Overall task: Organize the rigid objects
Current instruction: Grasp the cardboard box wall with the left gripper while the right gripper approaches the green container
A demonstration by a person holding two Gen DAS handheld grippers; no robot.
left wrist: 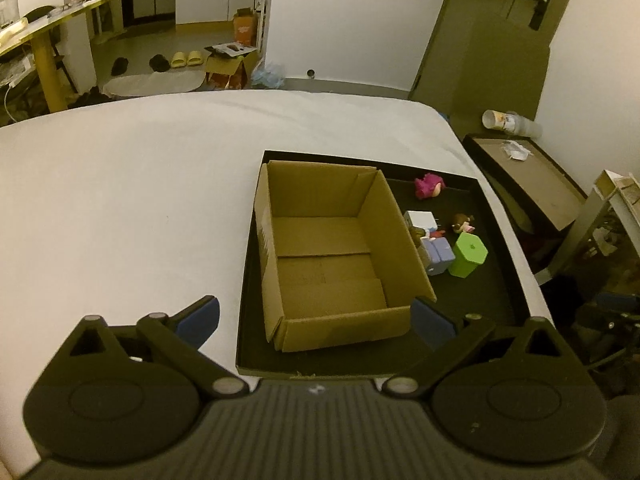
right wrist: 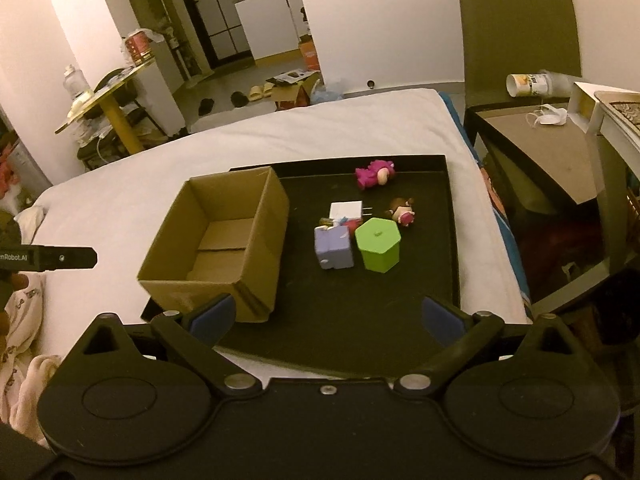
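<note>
An empty open cardboard box [left wrist: 328,256] [right wrist: 224,240] sits on the left part of a black tray [left wrist: 492,292] [right wrist: 360,320] on a white bed. To its right lie a green hexagonal container [left wrist: 468,254] [right wrist: 378,244], a lilac block [left wrist: 438,254] [right wrist: 334,246], a white charger [left wrist: 420,220] [right wrist: 346,211], a magenta plush figure [left wrist: 429,185] [right wrist: 374,172] and a small brown-haired doll [left wrist: 463,222] [right wrist: 402,210]. My left gripper [left wrist: 314,320] is open and empty near the box's front. My right gripper [right wrist: 326,316] is open and empty over the tray's front.
The white bed [left wrist: 140,200] [right wrist: 120,200] stretches left and behind the tray. A dark side table [left wrist: 532,176] [right wrist: 540,144] with a tipped cup [left wrist: 504,120] [right wrist: 536,84] stands right. The left gripper's body [right wrist: 48,258] shows at the right wrist view's left edge.
</note>
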